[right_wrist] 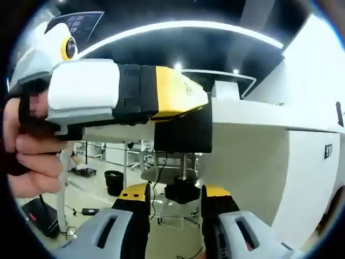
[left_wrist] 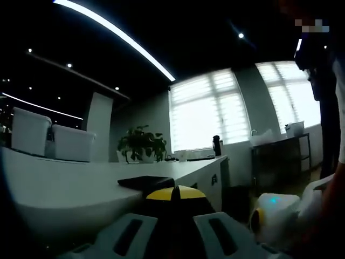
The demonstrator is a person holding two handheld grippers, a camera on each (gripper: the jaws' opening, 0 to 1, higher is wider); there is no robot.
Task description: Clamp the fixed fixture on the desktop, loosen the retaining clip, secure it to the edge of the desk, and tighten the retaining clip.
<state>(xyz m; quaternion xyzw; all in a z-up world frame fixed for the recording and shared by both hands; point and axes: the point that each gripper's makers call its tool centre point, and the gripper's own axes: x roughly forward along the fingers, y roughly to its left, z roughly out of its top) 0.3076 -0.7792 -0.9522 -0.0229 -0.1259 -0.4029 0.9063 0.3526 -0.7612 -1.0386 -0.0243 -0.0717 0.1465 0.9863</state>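
In the right gripper view, a black clamp fixture (right_wrist: 181, 129) sits at the edge of the white desk (right_wrist: 253, 116). Its threaded screw (right_wrist: 184, 162) hangs down to a black knob (right_wrist: 182, 192). My left gripper (right_wrist: 200, 100) comes in from the left, held by a hand (right_wrist: 29, 156), its yellow-tipped jaws shut on the fixture's body. My right gripper (right_wrist: 176, 190) reaches up from below, its jaws closed around the knob. In the left gripper view, my left gripper (left_wrist: 175, 194) has its yellow tips together over the desk (left_wrist: 81, 183). The right gripper (left_wrist: 272, 213) shows low at the right.
A flat black object (left_wrist: 145, 182) lies on the desk ahead, with a potted plant (left_wrist: 142, 144) and a dark bottle (left_wrist: 216, 145) farther back. White chair backs (left_wrist: 51, 137) stand beyond the far edge. Under the desk are a black bin (right_wrist: 114, 182) and cables on the floor.
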